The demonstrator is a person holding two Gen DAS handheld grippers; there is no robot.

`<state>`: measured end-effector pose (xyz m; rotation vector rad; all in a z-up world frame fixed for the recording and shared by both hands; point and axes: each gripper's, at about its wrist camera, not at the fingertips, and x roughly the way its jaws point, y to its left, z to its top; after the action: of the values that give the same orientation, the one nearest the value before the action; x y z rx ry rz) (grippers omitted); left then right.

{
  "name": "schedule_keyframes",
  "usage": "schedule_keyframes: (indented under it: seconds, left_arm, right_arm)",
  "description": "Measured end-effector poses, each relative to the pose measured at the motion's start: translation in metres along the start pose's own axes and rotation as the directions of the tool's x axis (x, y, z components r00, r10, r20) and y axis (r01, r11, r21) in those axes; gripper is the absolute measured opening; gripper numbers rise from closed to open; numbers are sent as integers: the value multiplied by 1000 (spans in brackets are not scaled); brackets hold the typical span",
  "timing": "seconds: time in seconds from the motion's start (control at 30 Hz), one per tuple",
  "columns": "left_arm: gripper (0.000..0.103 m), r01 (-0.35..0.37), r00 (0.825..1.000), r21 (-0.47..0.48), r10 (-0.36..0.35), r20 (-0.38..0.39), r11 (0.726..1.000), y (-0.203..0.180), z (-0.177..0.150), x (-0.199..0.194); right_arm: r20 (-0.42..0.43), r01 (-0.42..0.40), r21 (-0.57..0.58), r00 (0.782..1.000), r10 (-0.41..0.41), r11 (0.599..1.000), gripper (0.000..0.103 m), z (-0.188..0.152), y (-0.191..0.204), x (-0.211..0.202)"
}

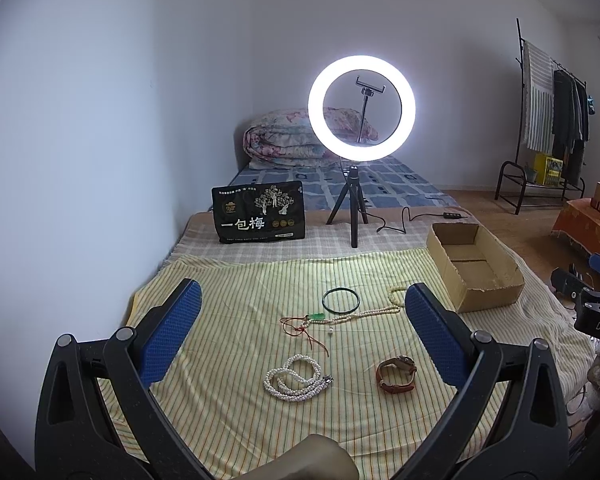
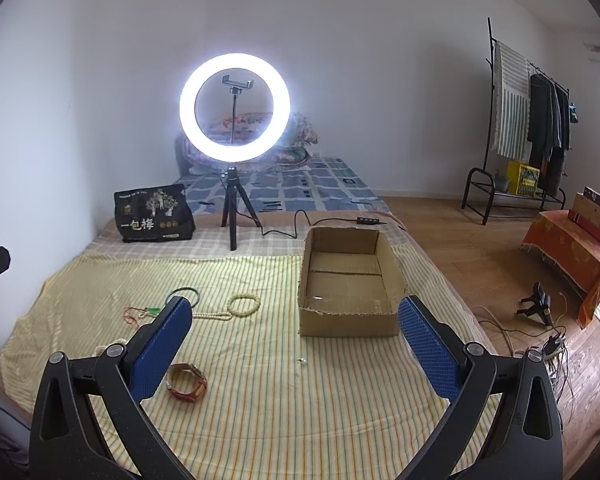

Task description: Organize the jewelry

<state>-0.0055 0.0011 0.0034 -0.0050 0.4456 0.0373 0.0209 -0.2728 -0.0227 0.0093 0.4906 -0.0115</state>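
Jewelry lies spread on a yellow striped cloth [image 1: 228, 420]. A white pearl necklace [image 1: 296, 378] and a brown leather watch [image 1: 396, 374] lie nearest my left gripper [image 1: 302, 322], which hovers open above them. Farther off are a dark green bangle [image 1: 341, 301], a red cord with a green pendant [image 1: 306, 326] and a long cream bead strand [image 1: 364, 314]. In the right wrist view my right gripper [image 2: 296, 338] is open and holds nothing, facing the open cardboard box [image 2: 350, 322], with the watch [image 2: 188, 382] by its left finger and a cream bead bracelet [image 2: 244, 304] beyond. A tiny pale bead [image 2: 301, 360] lies loose.
A lit ring light on a tripod [image 1: 354, 216] stands behind the cloth, its cable [image 2: 288, 228] trailing toward the box. A black snack bag [image 1: 260, 212] sits at the back left. A folded quilt [image 1: 284, 140], a clothes rack [image 2: 536, 132] and floor cables [image 2: 540, 344] lie beyond.
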Motion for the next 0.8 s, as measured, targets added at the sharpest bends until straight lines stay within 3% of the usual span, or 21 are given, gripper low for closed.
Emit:
schedule_keyframes:
  seconds: [0.8]
  left_arm:
    - [103,2,1000,1,-2,-1,1000,0,0,0]
  right_arm:
    - [1,2,-3,1000,-2,1000,102,0,-1,-1]
